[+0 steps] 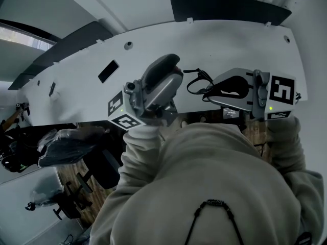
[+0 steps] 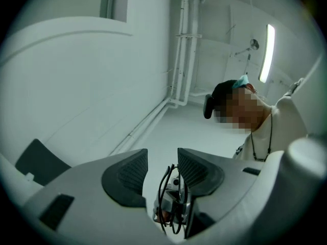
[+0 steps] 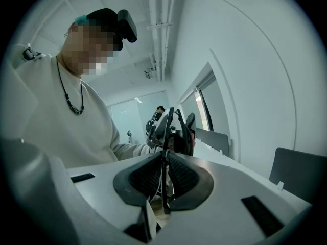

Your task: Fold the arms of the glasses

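Observation:
The black thin-rimmed glasses (image 1: 196, 80) hang in the air between my two grippers, above the white table's near edge. My right gripper (image 1: 208, 93) is shut on them; in the right gripper view a thin black part of the glasses (image 3: 165, 162) stands pinched between the dark ribbed pads (image 3: 145, 177). My left gripper (image 1: 172, 61) is beside the glasses on their left. In the left gripper view its jaws (image 2: 162, 162) stand apart, and the glasses (image 2: 171, 203) show low in the gap with neither pad pressing on them.
A white table (image 1: 230, 40) lies ahead, with a black panel (image 1: 230, 8) at its far edge and a small dark block (image 1: 108, 71) on it. Black office chairs (image 1: 71, 147) stand on the wood floor at the left. Another person (image 3: 159, 109) is far off.

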`<control>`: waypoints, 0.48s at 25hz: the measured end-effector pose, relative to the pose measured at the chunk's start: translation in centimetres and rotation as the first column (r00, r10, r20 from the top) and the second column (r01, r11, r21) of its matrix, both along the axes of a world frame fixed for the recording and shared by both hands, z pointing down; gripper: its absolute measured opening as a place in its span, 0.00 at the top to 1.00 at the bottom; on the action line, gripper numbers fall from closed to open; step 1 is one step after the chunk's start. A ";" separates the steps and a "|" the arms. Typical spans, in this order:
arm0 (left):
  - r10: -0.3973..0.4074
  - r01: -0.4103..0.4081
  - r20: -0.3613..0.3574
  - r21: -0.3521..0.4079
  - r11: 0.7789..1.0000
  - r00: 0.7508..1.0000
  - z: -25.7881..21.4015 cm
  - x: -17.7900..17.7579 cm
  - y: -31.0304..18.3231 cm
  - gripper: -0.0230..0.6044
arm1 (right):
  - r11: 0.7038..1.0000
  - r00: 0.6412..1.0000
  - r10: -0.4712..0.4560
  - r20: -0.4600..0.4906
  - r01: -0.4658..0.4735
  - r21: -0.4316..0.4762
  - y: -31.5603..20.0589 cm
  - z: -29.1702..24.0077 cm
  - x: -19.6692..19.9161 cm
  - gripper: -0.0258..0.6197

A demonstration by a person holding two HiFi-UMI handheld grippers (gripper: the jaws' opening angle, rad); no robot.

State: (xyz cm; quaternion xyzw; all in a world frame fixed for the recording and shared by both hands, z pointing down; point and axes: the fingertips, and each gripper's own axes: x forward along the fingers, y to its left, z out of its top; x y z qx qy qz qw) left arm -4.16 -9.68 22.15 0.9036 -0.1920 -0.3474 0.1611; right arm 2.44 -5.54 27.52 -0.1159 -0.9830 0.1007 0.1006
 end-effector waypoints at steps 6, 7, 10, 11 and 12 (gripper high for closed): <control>-0.210 0.212 0.057 -0.050 0.976 0.976 2.5 -4.1 -0.1 0.70 | 0.997 0.989 0.054 -0.140 -0.046 0.062 -3.8 3.7 -0.1 0.87; -0.245 0.250 0.071 -0.068 0.966 0.967 3.1 -4.8 0.0 0.72 | 0.995 0.983 0.067 -0.172 -0.054 0.079 -4.5 4.7 -0.2 0.87; -0.315 0.333 0.133 -0.149 0.931 0.940 5.3 -6.3 0.2 0.95 | 0.985 0.943 0.122 -0.308 -0.077 0.154 -7.0 9.0 -0.5 0.87; -0.323 0.344 0.144 -0.167 0.924 0.936 5.7 -6.6 0.6 0.95 | 0.980 0.923 0.141 -0.359 -0.080 0.179 -7.8 10.8 -0.5 0.87; -0.326 0.349 0.147 -0.177 0.920 0.934 5.8 -6.8 1.1 0.95 | 0.977 0.901 0.155 -0.405 -0.079 0.198 -8.5 12.8 -0.5 0.87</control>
